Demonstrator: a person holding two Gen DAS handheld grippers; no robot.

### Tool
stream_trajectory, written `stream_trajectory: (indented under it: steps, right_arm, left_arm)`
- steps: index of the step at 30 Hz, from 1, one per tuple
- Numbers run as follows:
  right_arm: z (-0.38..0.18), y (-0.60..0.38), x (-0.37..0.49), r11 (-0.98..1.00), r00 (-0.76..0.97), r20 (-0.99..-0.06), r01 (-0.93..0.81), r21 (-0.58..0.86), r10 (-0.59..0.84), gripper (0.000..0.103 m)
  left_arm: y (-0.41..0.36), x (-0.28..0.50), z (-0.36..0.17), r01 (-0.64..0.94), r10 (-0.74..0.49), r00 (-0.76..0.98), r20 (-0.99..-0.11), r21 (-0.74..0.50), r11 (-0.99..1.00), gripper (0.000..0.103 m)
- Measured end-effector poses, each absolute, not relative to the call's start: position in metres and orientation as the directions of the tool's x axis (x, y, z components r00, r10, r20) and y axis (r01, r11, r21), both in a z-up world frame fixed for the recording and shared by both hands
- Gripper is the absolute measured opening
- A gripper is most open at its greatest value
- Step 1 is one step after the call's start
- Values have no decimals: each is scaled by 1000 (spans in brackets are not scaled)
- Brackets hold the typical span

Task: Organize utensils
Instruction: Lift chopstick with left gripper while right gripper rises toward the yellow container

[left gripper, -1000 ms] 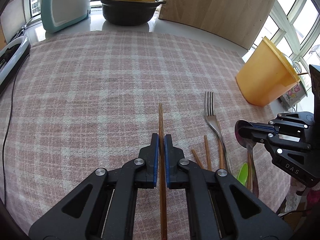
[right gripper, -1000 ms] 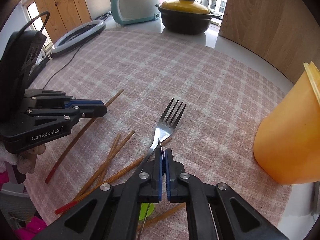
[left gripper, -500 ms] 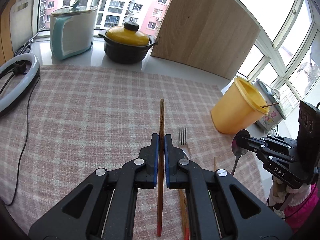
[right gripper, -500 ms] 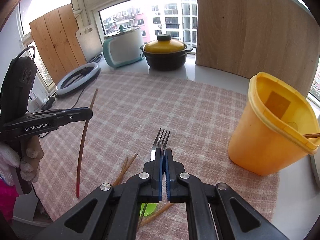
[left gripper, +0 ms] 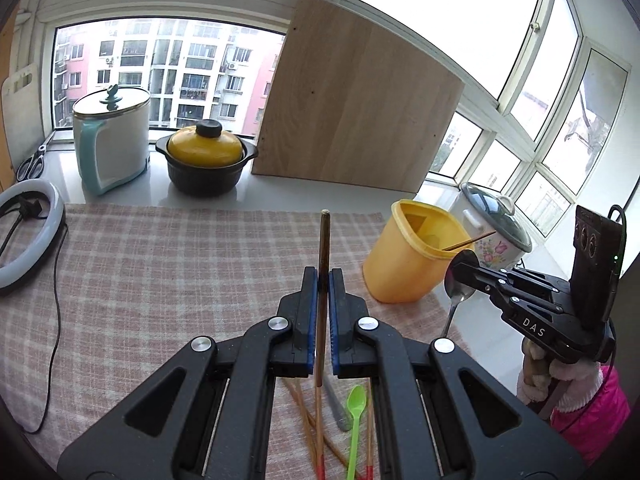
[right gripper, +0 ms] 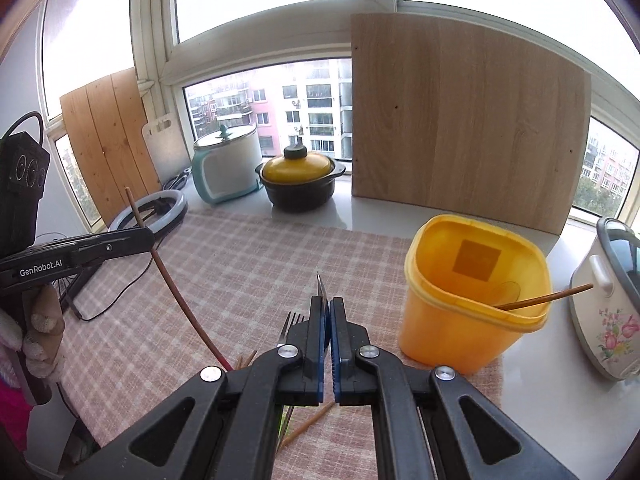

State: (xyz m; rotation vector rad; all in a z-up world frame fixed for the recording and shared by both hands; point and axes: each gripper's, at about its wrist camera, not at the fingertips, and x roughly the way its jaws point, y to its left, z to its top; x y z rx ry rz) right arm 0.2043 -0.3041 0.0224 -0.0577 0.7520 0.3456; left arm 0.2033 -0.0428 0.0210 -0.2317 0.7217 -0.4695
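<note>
While both grippers carry a utensil above the worktop [left gripper: 160, 288], sorting is barely begun.

The left gripper [left gripper: 324, 280] is clamped on a dark wooden chopstick [left gripper: 323, 248]; the right gripper [right gripper: 329, 316] is closed on a metal spoon [left gripper: 456, 288], whose bowl only the left view shows. One chopstick [right gripper: 548, 295] already leans in the yellow bin [right gripper: 472, 292]. Left view alone shows the green spoon [left gripper: 354, 412] and red-tipped chopsticks [left gripper: 316, 432] left on the checked cloth [left gripper: 160, 264]; right view shows the fork [right gripper: 289, 322] and the bin's inside.
</note>
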Motion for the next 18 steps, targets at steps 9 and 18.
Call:
stream_trajectory:
  steps: [9, 18]
  right_arm:
    - [56, -341, 203, 968, 764, -602, -246, 58, 230, 0]
    - [80, -371, 212, 980, 811, -553, -189, 61, 191, 0]
  left_arm:
    - [-67, 207, 56, 384, -555, 662, -503, -409, 828, 3]
    - [-96, 224, 86, 425, -602, 663, -445, -439, 792, 3]
